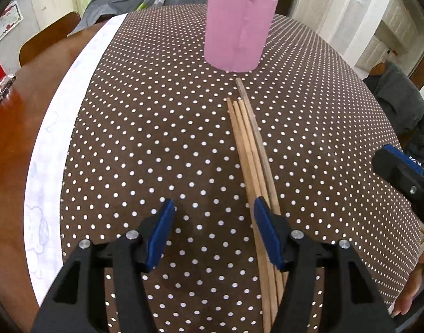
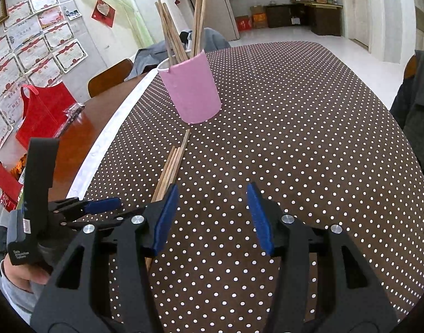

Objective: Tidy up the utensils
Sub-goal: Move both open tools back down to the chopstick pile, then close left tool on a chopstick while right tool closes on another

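while hovering low over the brown polka-dot tablecloth (image 1: 156,127), left gripper (image 1: 213,208) jaws apart, nothing between the blue pads, only dotted cloth in the gap. right-side pad of that gripper just beside, maybe overlapping, the loose chopsticks (image 1: 250,149), contact not clear from this view. loose chopsticks lying flat in a tight bundle on the cloth, far tips pointing toward the pink cup (image 1: 239,30) and stopping just short of its base. pink cup upright on the cloth, holding more chopsticks (image 2: 181,30) standing and fanned out above the rim. right gripper (image 2: 212,208) likewise apart, empty between the pads, its left-side pad close over the near stretch of the loose bundle. left gripper also seen low at the left edge of the right wrist view, gripped by a hand (image 2: 20,274) in a grey sleeve. red bag (image 2: 42,111) on the bare wooden table (image 2: 78,127) beyond the cloth's white edge.
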`<move>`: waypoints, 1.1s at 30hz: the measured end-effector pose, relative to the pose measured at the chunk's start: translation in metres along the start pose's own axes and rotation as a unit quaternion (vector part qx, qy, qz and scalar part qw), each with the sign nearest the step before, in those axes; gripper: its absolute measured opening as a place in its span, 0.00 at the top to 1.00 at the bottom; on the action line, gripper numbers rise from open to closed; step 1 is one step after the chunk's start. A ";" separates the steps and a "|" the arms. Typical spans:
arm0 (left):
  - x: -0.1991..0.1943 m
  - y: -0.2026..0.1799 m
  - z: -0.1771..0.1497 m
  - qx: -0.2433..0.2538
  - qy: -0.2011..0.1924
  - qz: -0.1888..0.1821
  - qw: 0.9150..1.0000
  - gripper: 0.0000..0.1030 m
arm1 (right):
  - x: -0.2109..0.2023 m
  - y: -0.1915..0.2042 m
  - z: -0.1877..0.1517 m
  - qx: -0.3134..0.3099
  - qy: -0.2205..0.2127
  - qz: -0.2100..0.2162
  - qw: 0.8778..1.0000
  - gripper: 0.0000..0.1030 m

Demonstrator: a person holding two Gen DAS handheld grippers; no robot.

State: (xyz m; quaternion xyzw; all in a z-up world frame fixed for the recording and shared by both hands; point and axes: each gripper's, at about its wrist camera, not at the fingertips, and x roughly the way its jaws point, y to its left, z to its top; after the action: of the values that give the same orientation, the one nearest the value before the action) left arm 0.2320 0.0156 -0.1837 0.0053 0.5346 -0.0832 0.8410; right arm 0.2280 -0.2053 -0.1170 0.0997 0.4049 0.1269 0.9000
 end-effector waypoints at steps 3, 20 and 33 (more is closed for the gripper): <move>-0.002 -0.013 0.001 0.009 -0.002 0.009 1.000 0.43 | 0.003 -0.001 0.000 -0.001 0.003 0.000 1.000 0.50; 0.006 -0.012 0.022 0.019 0.004 0.041 0.999 0.43 | 0.009 -0.005 0.011 -0.005 0.013 -0.003 1.000 0.49; 0.007 0.034 0.030 -0.057 -0.022 -0.011 0.998 0.94 | 0.045 0.024 0.024 -0.037 0.092 -0.005 0.995 0.57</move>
State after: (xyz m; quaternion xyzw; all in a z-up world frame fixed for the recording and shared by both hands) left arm 0.2669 0.0453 -0.1798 -0.0504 0.5196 -0.0624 0.8506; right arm 0.2711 -0.1707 -0.1264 0.0520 0.4812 0.1459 0.8628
